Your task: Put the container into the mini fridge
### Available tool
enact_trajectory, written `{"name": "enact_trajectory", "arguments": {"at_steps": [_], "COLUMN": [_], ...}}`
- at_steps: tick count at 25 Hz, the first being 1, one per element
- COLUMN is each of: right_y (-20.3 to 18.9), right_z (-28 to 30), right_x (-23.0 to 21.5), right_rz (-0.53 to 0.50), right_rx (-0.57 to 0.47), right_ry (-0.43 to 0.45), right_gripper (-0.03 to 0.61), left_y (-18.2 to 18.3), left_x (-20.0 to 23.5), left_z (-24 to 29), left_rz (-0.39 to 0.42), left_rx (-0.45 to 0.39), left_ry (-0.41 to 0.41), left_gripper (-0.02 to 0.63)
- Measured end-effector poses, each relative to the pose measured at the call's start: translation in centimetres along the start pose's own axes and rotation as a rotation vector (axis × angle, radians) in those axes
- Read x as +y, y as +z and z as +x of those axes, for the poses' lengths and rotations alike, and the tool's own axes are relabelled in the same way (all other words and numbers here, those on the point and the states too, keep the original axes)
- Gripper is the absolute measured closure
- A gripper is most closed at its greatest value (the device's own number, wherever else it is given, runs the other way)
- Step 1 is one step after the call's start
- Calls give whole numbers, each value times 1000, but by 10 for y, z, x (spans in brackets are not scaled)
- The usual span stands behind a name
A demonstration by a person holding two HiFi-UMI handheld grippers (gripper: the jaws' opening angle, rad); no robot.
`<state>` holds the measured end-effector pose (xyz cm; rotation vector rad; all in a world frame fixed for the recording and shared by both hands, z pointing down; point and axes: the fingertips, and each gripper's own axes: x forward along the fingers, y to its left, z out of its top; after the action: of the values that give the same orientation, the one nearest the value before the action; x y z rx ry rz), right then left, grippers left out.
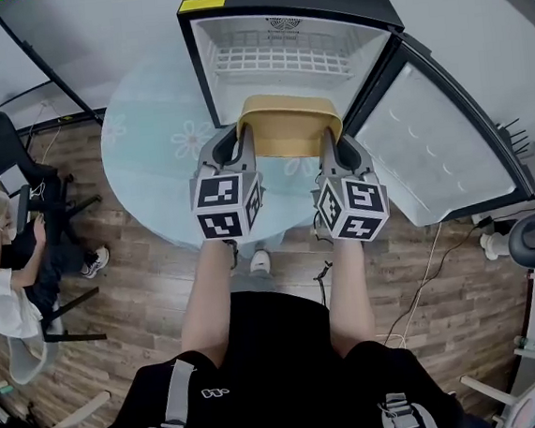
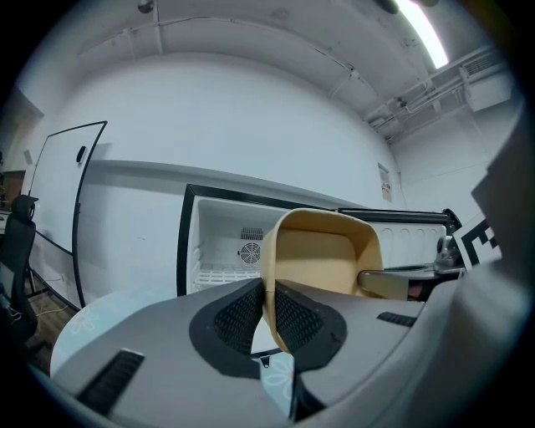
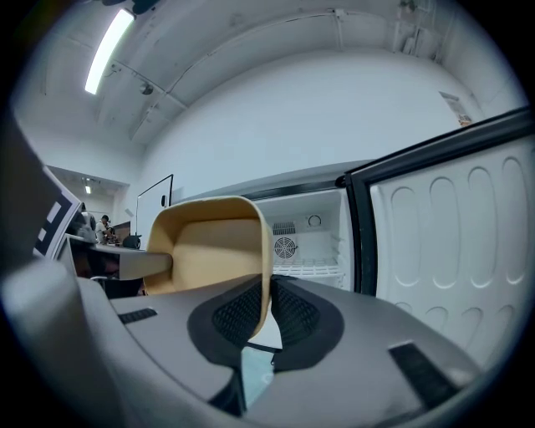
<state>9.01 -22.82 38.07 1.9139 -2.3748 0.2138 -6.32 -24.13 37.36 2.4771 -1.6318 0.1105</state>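
A tan plastic container [image 1: 289, 126] hangs in the air just in front of the open mini fridge [image 1: 280, 52]. My left gripper [image 1: 242, 150] is shut on the container's left wall, my right gripper [image 1: 329, 146] on its right wall. In the left gripper view the container [image 2: 322, 255] stands between the black pads, with the fridge's white inside [image 2: 221, 247] behind it. In the right gripper view the container [image 3: 209, 247] is clamped at its wall by the right gripper [image 3: 267, 313], and the fridge shelf and fan [image 3: 305, 247] show beyond.
The fridge door [image 1: 440, 145] stands swung wide open to the right. A round pale-blue table [image 1: 153, 144] carries the fridge. A wire shelf [image 1: 276, 62] sits inside. A seated person [image 1: 10, 280] and a black chair [image 1: 3, 154] are at the left; cables lie on the floor at the right.
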Motion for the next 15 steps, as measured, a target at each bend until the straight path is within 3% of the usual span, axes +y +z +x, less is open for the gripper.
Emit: {"name": "enact_trajectory", "arguments": {"at_steps": [15], "right_y": [22], "right_z": [60], "right_x": [4], "right_rz": [-49], "right_rx": [4], "right_ry": [-40], "right_gripper": [557], "left_y": [17], "left_x": [39], "left_z": [53], "left_rz": [-43], "left_rx": [-23], "left_ry": [-36], "left_gripper": [594]}}
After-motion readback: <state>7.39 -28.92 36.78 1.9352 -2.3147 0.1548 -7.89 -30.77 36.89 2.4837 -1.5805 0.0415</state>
